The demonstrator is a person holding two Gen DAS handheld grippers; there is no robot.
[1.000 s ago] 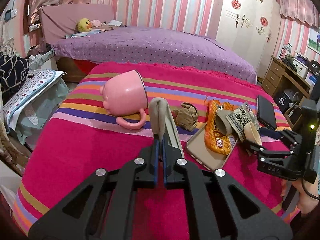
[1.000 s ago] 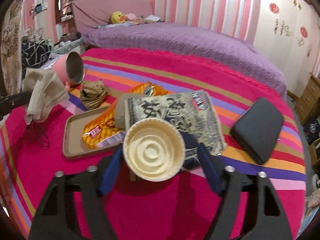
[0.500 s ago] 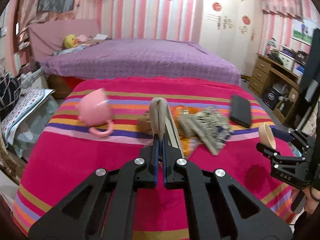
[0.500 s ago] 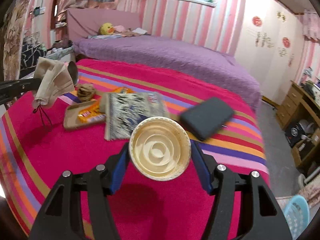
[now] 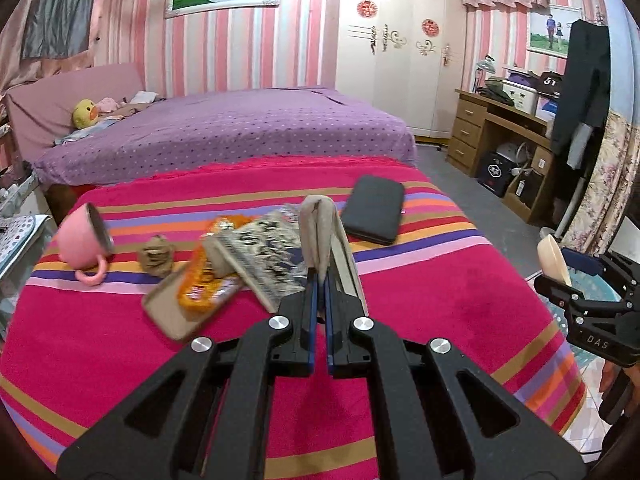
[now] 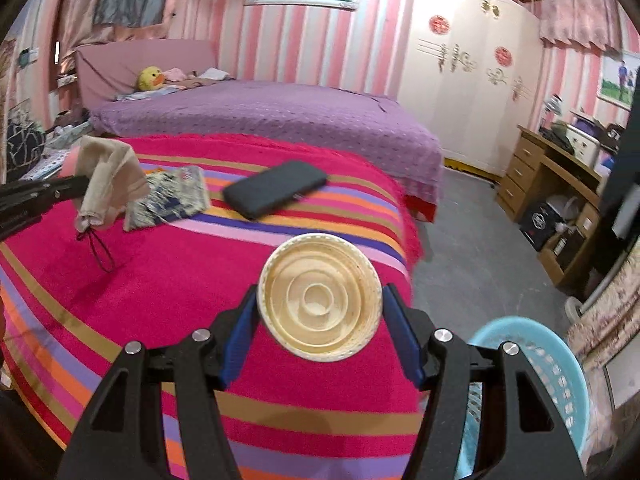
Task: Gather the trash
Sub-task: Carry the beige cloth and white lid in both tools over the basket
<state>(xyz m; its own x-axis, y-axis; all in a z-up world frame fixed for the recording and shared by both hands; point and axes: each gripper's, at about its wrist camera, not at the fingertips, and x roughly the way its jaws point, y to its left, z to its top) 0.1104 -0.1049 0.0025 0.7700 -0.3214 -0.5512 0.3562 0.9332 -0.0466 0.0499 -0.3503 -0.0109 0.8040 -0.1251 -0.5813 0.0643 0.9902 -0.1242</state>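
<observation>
Mug (image 5: 82,240) is laid at blanket's (image 5: 420,292) left edge; wrappers (image 5: 256,256) centred; case (image 5: 374,209) right; basket (image 6: 532,364) below right corner.

A cream paper cup (image 6: 319,297) is held off the striped blanket (image 6: 160,288), mouth toward the right wrist camera, its ribbed inside and round bottom showing; it hangs over the blanket's near right corner, just left of the blue basket (image 6: 560,364). A beige cloth pouch (image 6: 108,184) with a dark cord dangles above the blanket's left side. On the blanket lie a black-and-white printed wrapper (image 5: 268,256), an orange wrapper (image 5: 208,276) on a tan tray (image 5: 164,312), and a crumpled brown wad (image 5: 156,254), perhaps paper.
</observation>
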